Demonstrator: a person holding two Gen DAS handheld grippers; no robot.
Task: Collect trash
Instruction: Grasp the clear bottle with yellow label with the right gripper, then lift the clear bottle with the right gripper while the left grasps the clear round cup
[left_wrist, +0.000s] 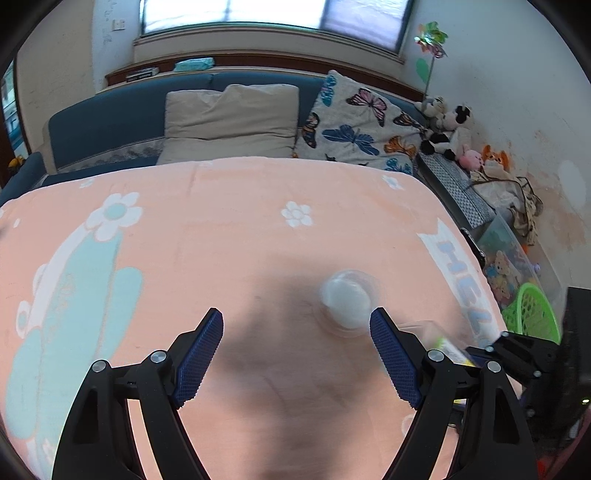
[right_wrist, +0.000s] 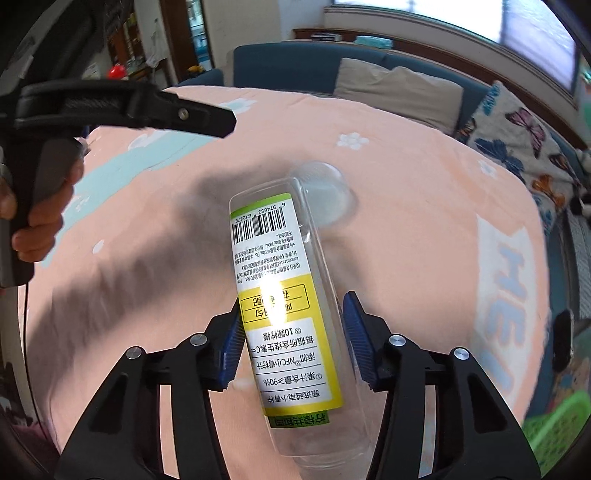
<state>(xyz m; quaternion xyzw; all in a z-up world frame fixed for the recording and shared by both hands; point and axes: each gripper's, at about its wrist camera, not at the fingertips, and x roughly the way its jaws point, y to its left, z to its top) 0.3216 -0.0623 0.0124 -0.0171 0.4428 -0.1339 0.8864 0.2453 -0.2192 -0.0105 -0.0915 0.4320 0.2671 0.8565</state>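
A clear plastic cup (left_wrist: 346, 303) lies on the pink flowered blanket (left_wrist: 229, 236), just ahead of my left gripper's right finger. My left gripper (left_wrist: 296, 325) is open and empty, low over the blanket. My right gripper (right_wrist: 291, 314) is shut on an empty clear plastic bottle (right_wrist: 284, 295) with a yellow and green label, held above the blanket. The cup also shows in the right wrist view (right_wrist: 325, 192), beyond the bottle's far end. The left gripper's body (right_wrist: 125, 107) shows at the upper left of the right wrist view.
A green plastic basket (left_wrist: 532, 314) stands off the blanket's right edge, also in the right wrist view (right_wrist: 554, 428). A clear toy box (left_wrist: 513, 254) and stuffed toys (left_wrist: 450, 129) line the right wall. A beige cushion (left_wrist: 229, 122) and butterfly pillow (left_wrist: 358, 129) lie on the blue sofa behind.
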